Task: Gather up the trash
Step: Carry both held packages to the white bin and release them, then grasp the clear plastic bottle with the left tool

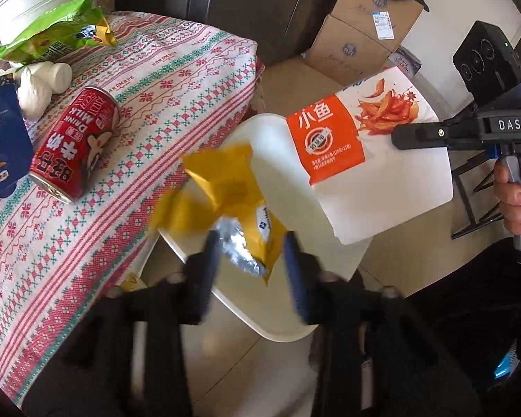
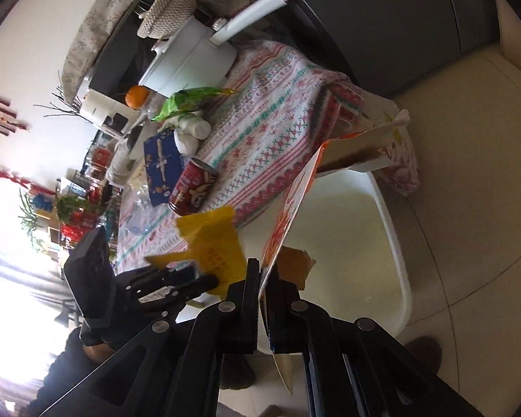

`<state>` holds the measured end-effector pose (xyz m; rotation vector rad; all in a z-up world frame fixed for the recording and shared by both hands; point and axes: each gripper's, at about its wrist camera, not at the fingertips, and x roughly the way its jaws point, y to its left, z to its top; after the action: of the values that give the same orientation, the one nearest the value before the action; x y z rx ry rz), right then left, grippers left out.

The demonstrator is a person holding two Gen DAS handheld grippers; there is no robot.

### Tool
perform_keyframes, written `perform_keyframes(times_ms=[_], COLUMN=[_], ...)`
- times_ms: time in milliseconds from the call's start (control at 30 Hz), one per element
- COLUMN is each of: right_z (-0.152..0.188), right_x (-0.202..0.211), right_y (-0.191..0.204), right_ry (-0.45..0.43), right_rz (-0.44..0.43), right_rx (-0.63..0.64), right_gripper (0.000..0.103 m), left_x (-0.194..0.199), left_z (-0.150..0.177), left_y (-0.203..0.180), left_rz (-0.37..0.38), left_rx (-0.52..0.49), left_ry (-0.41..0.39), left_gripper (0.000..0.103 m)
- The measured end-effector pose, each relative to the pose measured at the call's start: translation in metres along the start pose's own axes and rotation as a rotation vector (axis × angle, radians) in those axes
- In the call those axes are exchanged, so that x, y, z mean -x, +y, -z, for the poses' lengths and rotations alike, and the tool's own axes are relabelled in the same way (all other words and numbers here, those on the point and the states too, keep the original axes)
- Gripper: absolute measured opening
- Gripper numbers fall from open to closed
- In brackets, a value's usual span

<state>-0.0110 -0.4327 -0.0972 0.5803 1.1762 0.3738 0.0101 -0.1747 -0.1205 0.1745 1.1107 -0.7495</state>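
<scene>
Trash here runs from a flat snack carton down to a crumpled wrapper, all heading for the white bin (image 1: 257,316) that sits below both tools, beside the table's patterned cloth (image 1: 177,80).

Largest is the orange-and-white snack box (image 1: 361,160), flattened and held over the bin. The right gripper (image 2: 264,299) is clamped on its edge, the board pinched between the two fingers; seen from the left wrist, that tool reaches in from the right. The board looks light and stiff, though probably smooth-coated, so a grip well in from the edge should hold better than one at the very rim. Open flaps ahead of the fingers could catch on the bin's rim.

Next is the red milk can (image 1: 74,142), lying on its side on the cloth, ahead and to the left of the left gripper (image 1: 251,257). It looks rigid and apt to roll; taking it across the body seems safest.

Smallest is the yellow foil wrapper (image 1: 232,205), just ahead of the left gripper over the bin. Its fingers stand apart, either side of the silvery torn end, not pressing it. It is blurred, so I cannot tell whether it is falling or resting. It looks thin, crinkly and slippery; bunched foil gives the best purchase.
</scene>
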Motion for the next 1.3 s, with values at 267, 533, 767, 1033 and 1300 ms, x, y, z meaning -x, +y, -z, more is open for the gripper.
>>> perform_keyframes(times_ms=[267,533,767,1033,1300], right_z=[-0.001,-0.004,-0.013,-0.028,-0.048], right_x=[-0.016,-0.036,-0.033,-0.053,-0.074], right_y=[0.007,0.012,0.029,0.062,0.111], right_ry=[0.057,0.141,0.084,0.088,0.055], right_rz=[0.046,0.041,0.03,0.058,0.049], right_rx=[0.012,-0.024,-0.03,0.001,0.06], right_gripper=[0.004,0.035,0.075,0.077,0.079], left_x=[0.025,0.063,0.095,0.126,0.14], left_z=[0.0,0.009,0.018,0.027,0.032], left_y=[0.012,0.053,0.099,0.152,0.229], left_rz=[-0.025,-0.059,-0.147,-0.256,-0.449], left_rx=[0.008,0.108,0.218,0.324,0.374], left_ry=[-0.032,-0.108,-0.176,-0.219,-0.222], left_gripper=[0.066,0.081,0.087,0.089,0.089])
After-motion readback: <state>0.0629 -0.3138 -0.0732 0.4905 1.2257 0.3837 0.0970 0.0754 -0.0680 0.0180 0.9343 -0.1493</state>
